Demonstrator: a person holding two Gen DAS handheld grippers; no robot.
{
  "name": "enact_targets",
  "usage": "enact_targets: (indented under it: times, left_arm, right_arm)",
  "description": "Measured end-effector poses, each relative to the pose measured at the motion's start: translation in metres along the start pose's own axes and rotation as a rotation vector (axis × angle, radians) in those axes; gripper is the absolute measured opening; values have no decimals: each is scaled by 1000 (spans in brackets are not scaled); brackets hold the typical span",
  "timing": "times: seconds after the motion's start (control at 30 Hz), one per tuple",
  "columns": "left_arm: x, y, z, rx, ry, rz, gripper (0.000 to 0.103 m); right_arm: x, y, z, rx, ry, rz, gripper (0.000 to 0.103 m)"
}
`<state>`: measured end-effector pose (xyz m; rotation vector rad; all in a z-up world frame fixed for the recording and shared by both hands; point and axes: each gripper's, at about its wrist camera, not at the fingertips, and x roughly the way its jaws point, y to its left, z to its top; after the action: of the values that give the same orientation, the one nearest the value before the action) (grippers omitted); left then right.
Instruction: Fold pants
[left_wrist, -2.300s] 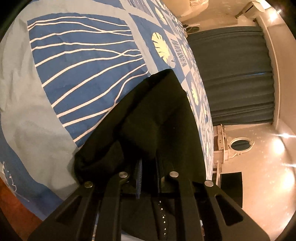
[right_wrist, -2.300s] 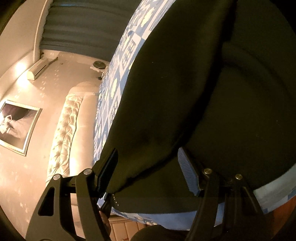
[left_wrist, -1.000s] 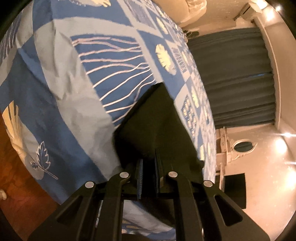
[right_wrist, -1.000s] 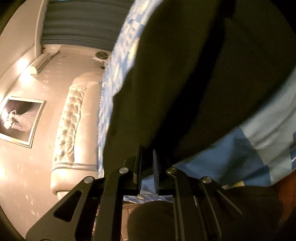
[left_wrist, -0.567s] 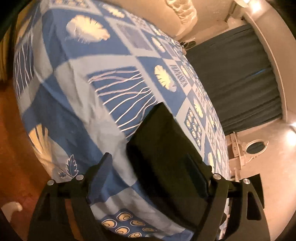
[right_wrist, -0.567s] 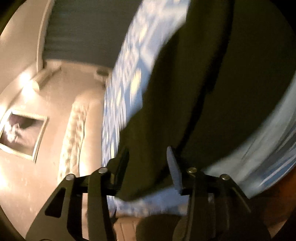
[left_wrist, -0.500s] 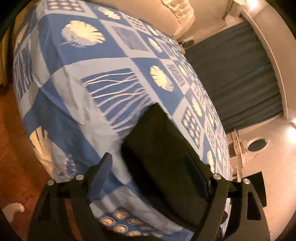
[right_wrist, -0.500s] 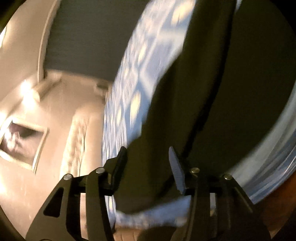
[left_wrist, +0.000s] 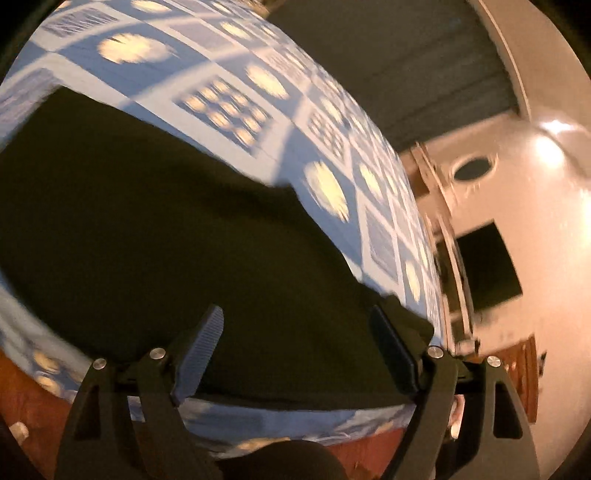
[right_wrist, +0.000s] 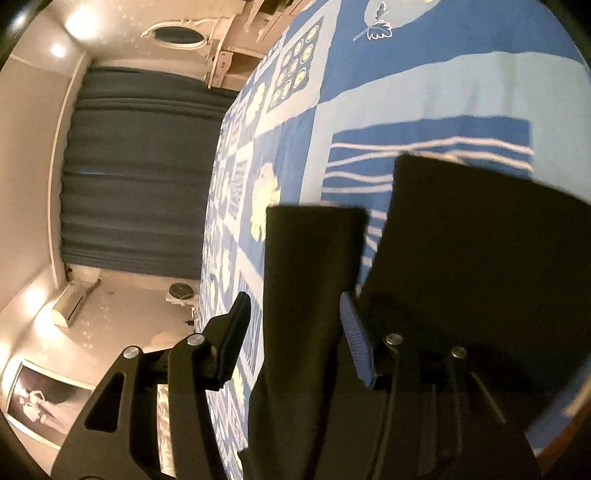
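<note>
The black pants (left_wrist: 155, 221) lay flat on the bed (left_wrist: 229, 74), over its blue patterned bedspread (right_wrist: 424, 92), with one long side running close along the bed's near edge, where a narrow strip of the spread still showed below the cloth. In the left wrist view the garment filled most of the lower left as one broad dark sheet, its far edge slanting across the printed squares and pale leaf shapes; this view was smeared, so finer folds could not be made out. The left gripper (left_wrist: 299, 328) stood with its jaws spread wide above the pants, the cloth lying beneath the gap and neither pad pressing on it. In the right wrist view the pants showed as two dark portions, a narrower strip (right_wrist: 306, 295) and a broader part (right_wrist: 480, 266), with a wedge of bedspread visible between their far ends. The right gripper (right_wrist: 293, 321) had its jaws partly apart and straddled the narrow strip, with daylight on both sides and no pad bearing on the cloth. Beyond the bed's far side hung a dark curtain (right_wrist: 136, 177).
</note>
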<state>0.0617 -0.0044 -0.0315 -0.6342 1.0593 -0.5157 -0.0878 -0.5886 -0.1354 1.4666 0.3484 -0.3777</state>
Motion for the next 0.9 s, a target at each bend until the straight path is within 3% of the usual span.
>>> enact_targets:
  times: [0.23,0.37,0.5,0.63,0.73,0.8,0.9]
  left_arm:
    - [65,-36,-36,32,104,-17,80]
    - [73,-39,-56,-9,115,-38,80]
    - [79,-47,-73,-22,115,-57,80]
    - [87,-59,-88,-25,137,-78,80]
    - [93,-71,-100,-26,159,-118,80]
    - [99,-82,-109,-9,179,-137,80]
    - [112,-95,-117,-2,203,-149,81]
  right_arm:
    - [20,3,3,-15,-13,-56,50]
    - [6,6,0,-19,-57,-109,50]
    - [22,6,10,-81,8,-138,50]
    - [29,9,10,-105,8,-136,49]
    - [27,6,12,-95,23,-118,36]
    - [28,-5,14,-74,42,-104,18]
    - [28,-9,18,-49,60,-62,11]
